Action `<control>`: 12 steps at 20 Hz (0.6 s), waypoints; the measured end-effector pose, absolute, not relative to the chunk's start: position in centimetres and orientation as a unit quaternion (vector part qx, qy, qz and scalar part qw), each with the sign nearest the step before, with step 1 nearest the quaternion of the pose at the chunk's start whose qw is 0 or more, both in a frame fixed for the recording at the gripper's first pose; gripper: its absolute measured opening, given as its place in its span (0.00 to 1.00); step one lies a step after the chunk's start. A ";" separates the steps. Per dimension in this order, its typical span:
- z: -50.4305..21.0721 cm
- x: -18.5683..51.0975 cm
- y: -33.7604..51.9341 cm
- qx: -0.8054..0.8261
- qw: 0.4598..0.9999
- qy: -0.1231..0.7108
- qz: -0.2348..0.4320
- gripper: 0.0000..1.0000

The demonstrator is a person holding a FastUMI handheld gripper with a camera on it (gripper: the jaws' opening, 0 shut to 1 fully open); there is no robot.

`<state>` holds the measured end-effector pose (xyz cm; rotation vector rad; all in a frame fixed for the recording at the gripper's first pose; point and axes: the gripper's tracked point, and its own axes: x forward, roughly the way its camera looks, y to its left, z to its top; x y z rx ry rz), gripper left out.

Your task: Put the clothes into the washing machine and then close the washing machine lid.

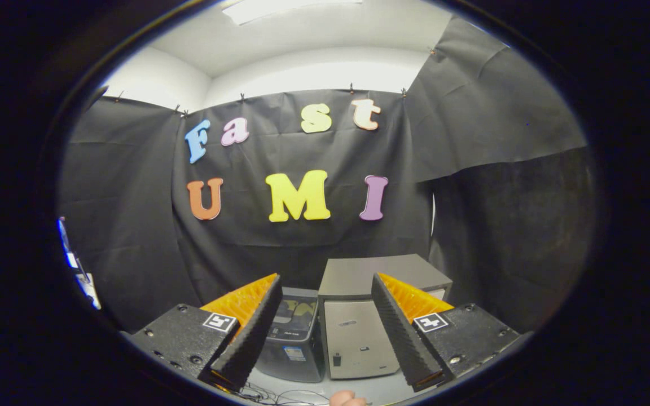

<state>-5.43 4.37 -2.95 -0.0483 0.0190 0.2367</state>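
Observation:
My gripper (325,281) is open, with a wide gap and nothing between its fingers. Beyond the fingers, on a pale surface (381,389), stands a small dark washing machine (294,338) with a glossy top that looks shut. Right beside it is a light grey cabinet (356,338) with a dark flat top. A small pinkish thing (347,399) peeks in low between the fingers; I cannot tell whether it is cloth or part of a hand.
Black cloth walls close the booth behind and to both sides of the machines. Thin cables (280,395) lie on the surface just below the left finger. A bright strip of something shows at the far left (77,265).

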 end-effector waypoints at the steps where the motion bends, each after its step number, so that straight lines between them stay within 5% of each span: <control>1: -2.9 -5.3 4.4 -0.025 0.993 0.009 0.118 0.99; 12: -3.4 -4.2 4.5 -0.040 0.991 0.024 0.128 0.99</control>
